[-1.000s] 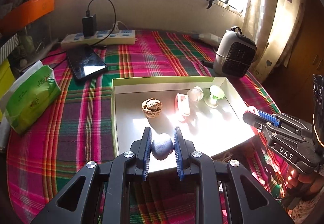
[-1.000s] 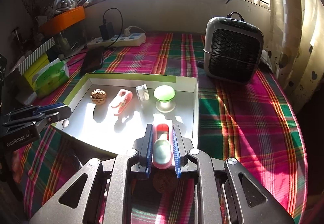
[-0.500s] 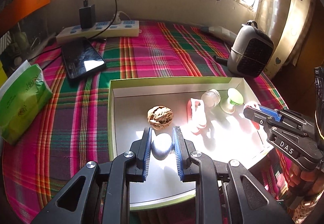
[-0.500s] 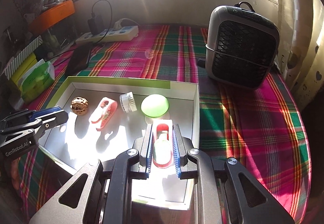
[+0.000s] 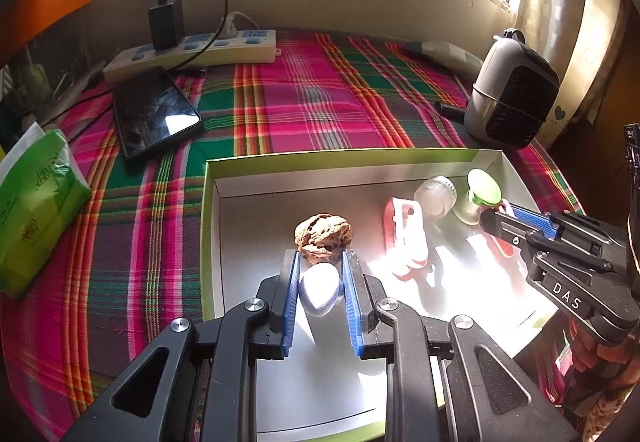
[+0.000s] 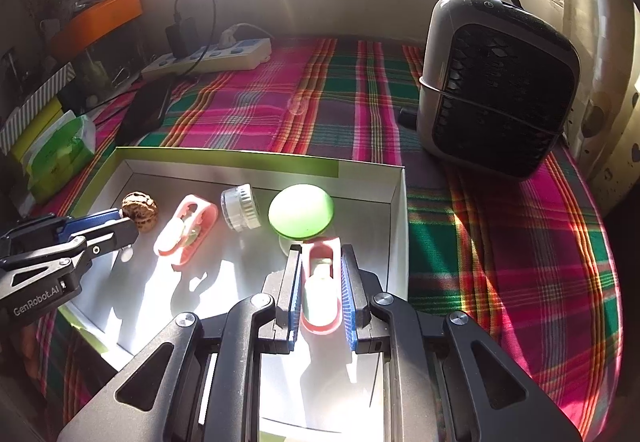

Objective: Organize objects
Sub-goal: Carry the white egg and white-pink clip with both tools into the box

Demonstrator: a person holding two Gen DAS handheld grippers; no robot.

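A shallow white box with a green rim (image 5: 208, 226) (image 6: 224, 156) lies on the plaid cloth. My left gripper (image 5: 320, 270) is shut on a pale bluish egg-shaped object (image 5: 319, 288), held over the box floor just in front of a walnut (image 5: 323, 236) (image 6: 140, 209). My right gripper (image 6: 319, 266) is shut on a pink clip-shaped piece (image 6: 320, 290) over the box's right part, right behind a green-capped mushroom-shaped item (image 6: 301, 212) (image 5: 482, 196). Another pink clip (image 5: 404, 236) (image 6: 186, 228) and a small clear jar (image 5: 436, 196) (image 6: 240, 206) lie in the box.
A grey desk fan (image 6: 500, 82) (image 5: 512, 102) stands right of the box. A phone (image 5: 154, 116), a power strip with charger (image 5: 192, 50) and a green tissue pack (image 5: 36, 198) sit to the left and back. The plaid cloth (image 6: 500, 242) spreads to the right.
Both grippers moved forward and down over the box with their objects still held. The left one now sits close behind the walnut, the right one near the green-capped item.
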